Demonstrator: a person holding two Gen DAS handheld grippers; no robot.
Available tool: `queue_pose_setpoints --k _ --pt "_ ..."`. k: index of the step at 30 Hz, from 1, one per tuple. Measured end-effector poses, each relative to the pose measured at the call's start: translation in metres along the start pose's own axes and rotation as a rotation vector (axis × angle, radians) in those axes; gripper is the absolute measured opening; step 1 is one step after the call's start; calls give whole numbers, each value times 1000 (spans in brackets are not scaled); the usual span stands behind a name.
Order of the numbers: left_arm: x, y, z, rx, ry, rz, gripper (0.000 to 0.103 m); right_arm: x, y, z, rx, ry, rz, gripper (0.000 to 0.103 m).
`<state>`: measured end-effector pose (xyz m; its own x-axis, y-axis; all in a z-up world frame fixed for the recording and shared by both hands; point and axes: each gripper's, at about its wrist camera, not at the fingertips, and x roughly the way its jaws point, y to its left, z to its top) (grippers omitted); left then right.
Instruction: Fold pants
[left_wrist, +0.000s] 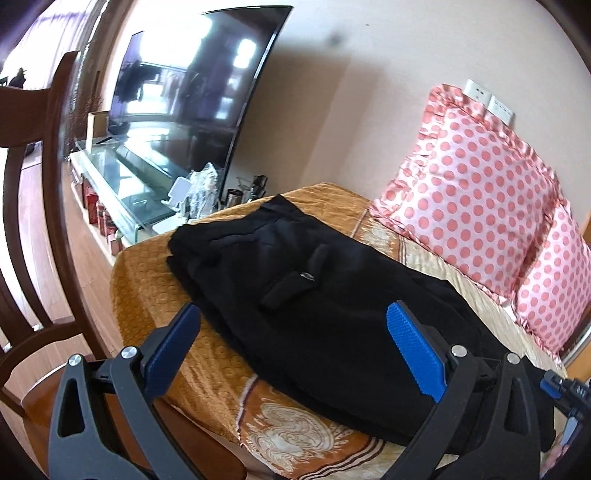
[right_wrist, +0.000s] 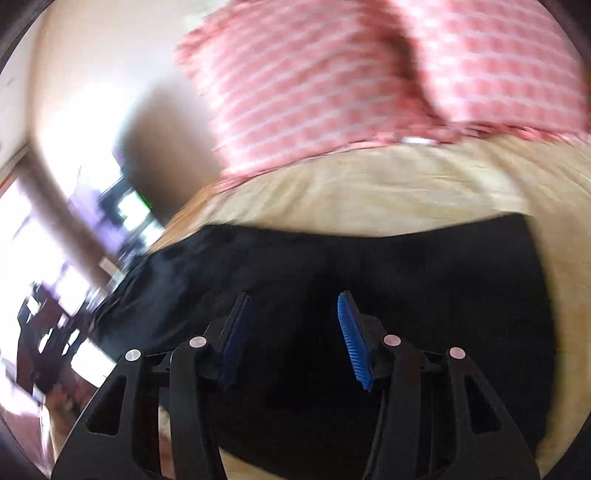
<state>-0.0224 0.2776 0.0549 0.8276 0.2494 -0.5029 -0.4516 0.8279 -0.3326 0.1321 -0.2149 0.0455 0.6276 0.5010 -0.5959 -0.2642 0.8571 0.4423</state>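
Right wrist view, we're all blur: pillows (right_wrist: 332, 81) smeared, room at left unreadable; pants (right_wrist: 369, 266) run under the jaws.

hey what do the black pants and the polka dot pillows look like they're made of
The black folded pants look like a soft, matte knit or fleece: no sheen, rounded thick folds. The pink polka-dot pillows look like glossy satin, probably synthetic: bright highlights along the ruffled edges.

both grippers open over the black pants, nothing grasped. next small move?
Probably lower the left gripper onto the near edge of the black pants and close on it. Both it and the right gripper are open and hold nothing, and the pants lie in a loose, bunched pile on the orange bedspread. The right wrist view is motion-blurred, so let that hand settle first.
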Motion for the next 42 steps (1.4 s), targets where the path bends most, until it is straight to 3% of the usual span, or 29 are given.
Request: queue_pose_setpoints --k 3,7,10,11,12,13,17,22,25,27,30,33,35,39,41,42 --pt "4 -6 -2 10 11 -23 101 1 -4 -1 0 37 24 51" --pt "6 -14 -4 35 18 -48 101 2 25 -16 -144 86 90 50" --pt "5 -22 -5 68 12 -45 101 7 46 -24 -264 128 47 48" --pt "5 -23 -6 78 9 -43 101 13 51 -28 -306 162 -10 37" --pt "5 -25 -6 87 6 -41 101 21 53 -33 -335 213 -57 14" --pt "6 -26 -6 91 5 -42 101 25 51 -35 -324 239 -48 9" --pt "9 -27 -7 88 7 -51 101 25 56 -15 -248 229 84 6" --pt "11 -26 -9 65 18 -57 101 47 98 37 -232 137 227 6" --pt "8 -25 -9 63 16 -55 101 83 108 56 -184 151 271 16" --pt "5 -23 -8 72 9 -45 101 104 107 56 -135 232 252 65" --pt "-1 -19 -7 96 -19 -14 101 85 101 49 -136 122 300 68" --pt "2 -11 -3 100 -29 23 101 64 106 35 -241 60 214 67" --pt "8 -5 0 77 -17 35 101 61 116 21 -332 80 160 66" --pt "13 17 8 -8 -9 19 101 82 144 -39 -662 254 -21 66" --pt "16 30 15 -45 3 14 101 75 149 -55 -725 200 -48 65" --pt "17 34 17 -57 10 10 101 73 147 -55 -726 214 -53 64"
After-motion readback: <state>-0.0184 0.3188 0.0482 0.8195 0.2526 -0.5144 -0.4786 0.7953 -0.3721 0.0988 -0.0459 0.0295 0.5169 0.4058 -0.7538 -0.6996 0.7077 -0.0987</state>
